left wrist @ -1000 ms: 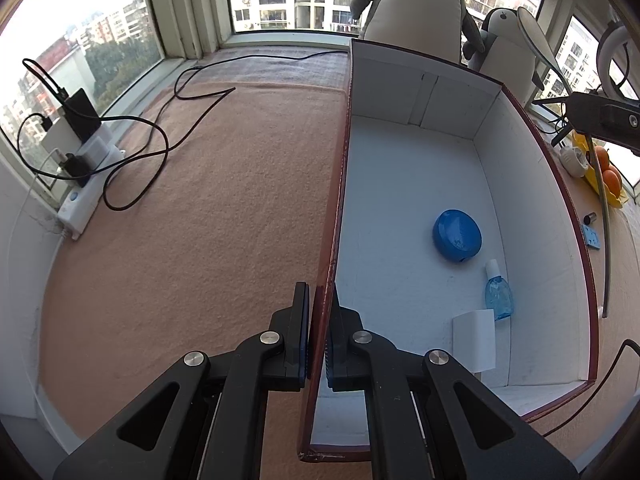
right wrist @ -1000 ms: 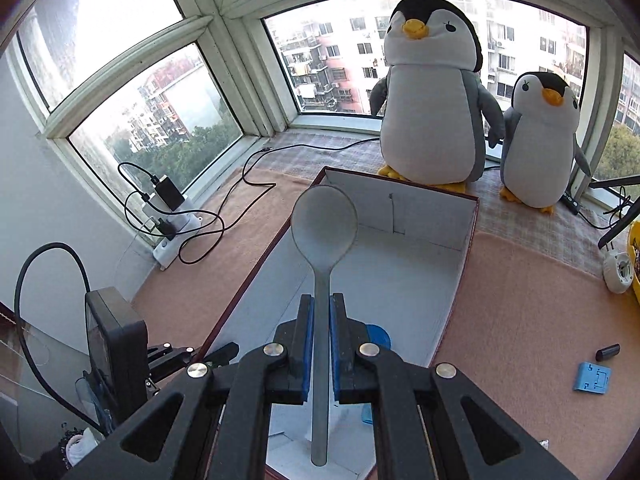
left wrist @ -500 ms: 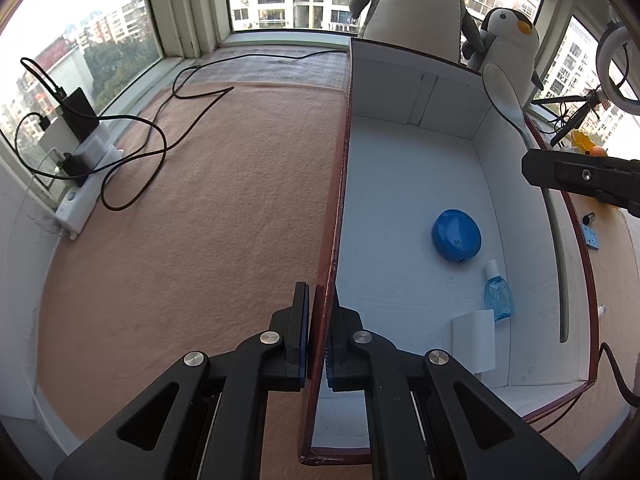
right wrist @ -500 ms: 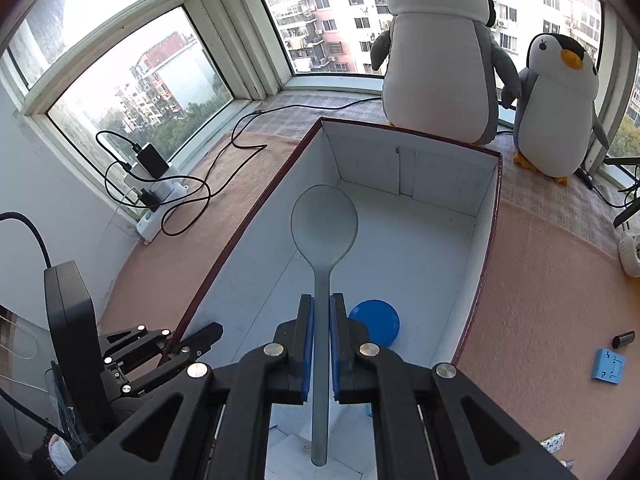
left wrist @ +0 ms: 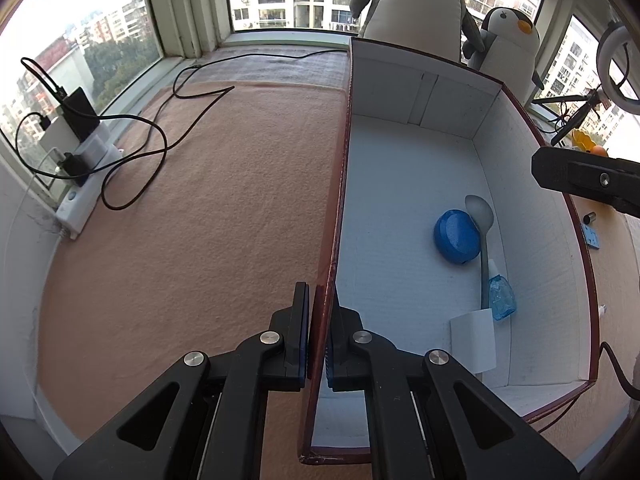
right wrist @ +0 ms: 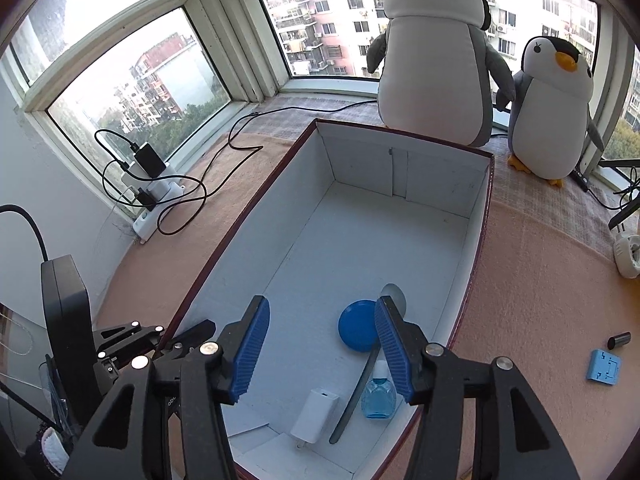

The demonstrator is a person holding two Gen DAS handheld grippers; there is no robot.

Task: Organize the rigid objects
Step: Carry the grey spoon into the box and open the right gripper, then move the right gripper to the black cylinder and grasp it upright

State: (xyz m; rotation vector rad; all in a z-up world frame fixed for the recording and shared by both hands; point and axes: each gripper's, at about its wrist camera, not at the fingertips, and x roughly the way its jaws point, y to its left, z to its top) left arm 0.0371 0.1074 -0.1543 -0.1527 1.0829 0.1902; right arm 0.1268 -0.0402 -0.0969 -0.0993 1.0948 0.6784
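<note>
A white-lined box with a dark red rim stands on the pink blanket. My left gripper is shut on its left wall near the front corner. Over the box my right gripper has its jaws opening, with nothing between the blue pads. A grey spoon lies loose on the box floor. It rests beside a blue round disc, a small blue bottle and a white block.
Two penguin plush toys stand behind the box. A power strip with chargers and black cables lies at the left by the window. A small blue part and a black cylinder lie on the blanket at the right.
My right gripper sank over the box and its jaws parted. The spoon it held now lies on the box floor by the blue disc. The left gripper kept its grip.
</note>
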